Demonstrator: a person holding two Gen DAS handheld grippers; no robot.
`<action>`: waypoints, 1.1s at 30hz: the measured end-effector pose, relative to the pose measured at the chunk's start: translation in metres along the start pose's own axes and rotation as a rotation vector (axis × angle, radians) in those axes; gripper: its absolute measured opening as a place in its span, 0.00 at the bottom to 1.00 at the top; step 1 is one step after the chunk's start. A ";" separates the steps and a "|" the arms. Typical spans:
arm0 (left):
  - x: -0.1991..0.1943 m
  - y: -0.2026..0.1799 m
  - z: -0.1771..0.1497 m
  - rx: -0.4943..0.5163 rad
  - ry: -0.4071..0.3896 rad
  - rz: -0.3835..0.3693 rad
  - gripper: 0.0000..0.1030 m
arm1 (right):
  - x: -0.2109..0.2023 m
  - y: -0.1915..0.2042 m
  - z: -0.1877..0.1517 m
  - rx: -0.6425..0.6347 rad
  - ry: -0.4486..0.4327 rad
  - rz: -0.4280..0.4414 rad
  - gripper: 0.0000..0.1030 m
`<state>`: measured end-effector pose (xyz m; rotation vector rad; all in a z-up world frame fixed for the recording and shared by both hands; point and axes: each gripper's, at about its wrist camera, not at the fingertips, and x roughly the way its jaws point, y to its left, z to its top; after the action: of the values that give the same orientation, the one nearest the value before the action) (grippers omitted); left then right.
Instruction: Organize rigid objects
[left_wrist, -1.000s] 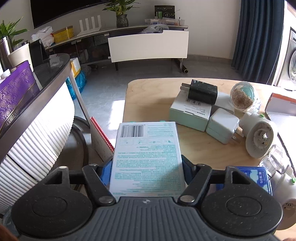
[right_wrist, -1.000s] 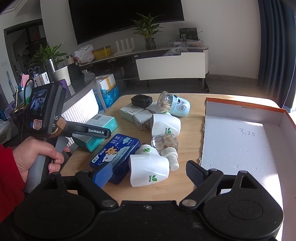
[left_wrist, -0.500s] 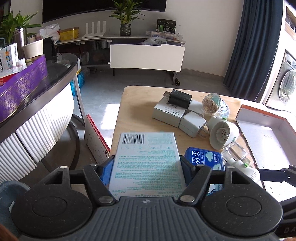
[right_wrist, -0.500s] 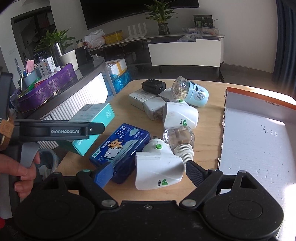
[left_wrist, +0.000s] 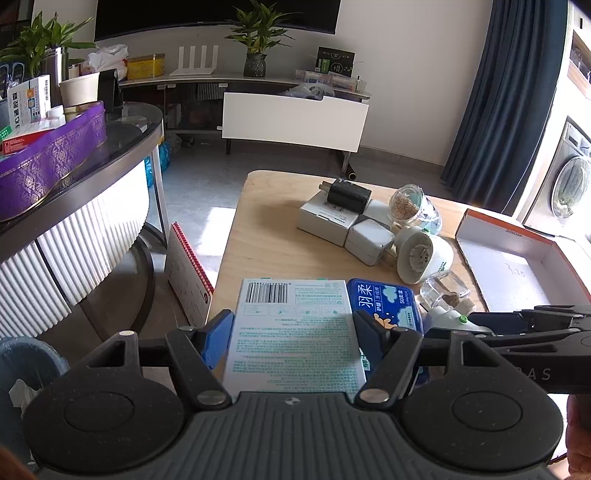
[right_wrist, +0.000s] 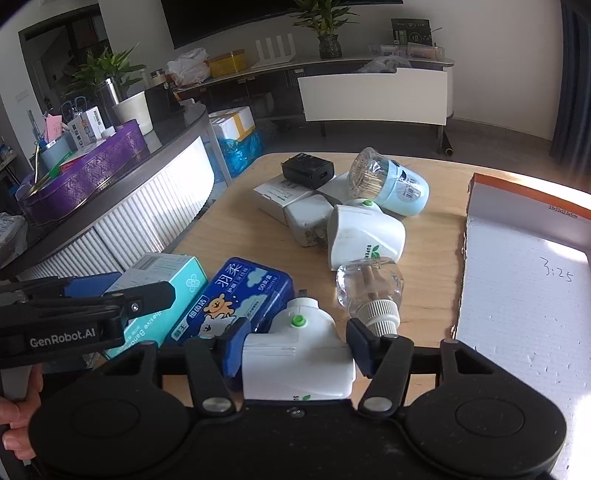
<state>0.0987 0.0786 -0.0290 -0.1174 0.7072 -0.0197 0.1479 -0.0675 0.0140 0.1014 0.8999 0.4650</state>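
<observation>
White-teal box (left_wrist: 295, 343): flat, barcode end away, at bench (left_wrist: 273, 254) near-left edge. Blue tin (right_wrist: 236, 295) just right of it. White plug-in unit w/ green button (right_wrist: 297, 350) on its side beside tin; clear bottle (right_wrist: 369, 284) touching. Orange-rimmed tray (right_wrist: 524, 295) far right.

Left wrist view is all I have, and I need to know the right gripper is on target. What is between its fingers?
Observer: A white plug-in device with a green button. The right gripper is closing its jaws on it, with a pad against each side.
Operator: Is anything else caught in there?
Observer: No. The clear bottle lies just beyond, its ribbed cap beside one fingertip; I cannot tell whether they touch.
Operator: And my box?
Observer: The left gripper holds the box. Its side face is teal, and it sits beside the blue tin.
</observation>
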 end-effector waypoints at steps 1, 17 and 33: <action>-0.001 0.000 -0.001 -0.001 -0.002 0.001 0.69 | -0.003 -0.001 -0.003 0.006 0.000 -0.001 0.68; -0.028 -0.022 -0.001 -0.005 -0.056 -0.023 0.69 | -0.112 -0.064 0.002 0.143 -0.229 -0.054 0.68; -0.031 -0.107 0.010 0.103 -0.051 -0.172 0.69 | -0.166 -0.119 -0.024 0.238 -0.316 -0.203 0.68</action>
<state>0.0840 -0.0245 0.0101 -0.0792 0.6422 -0.2164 0.0834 -0.2485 0.0872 0.2898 0.6427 0.1443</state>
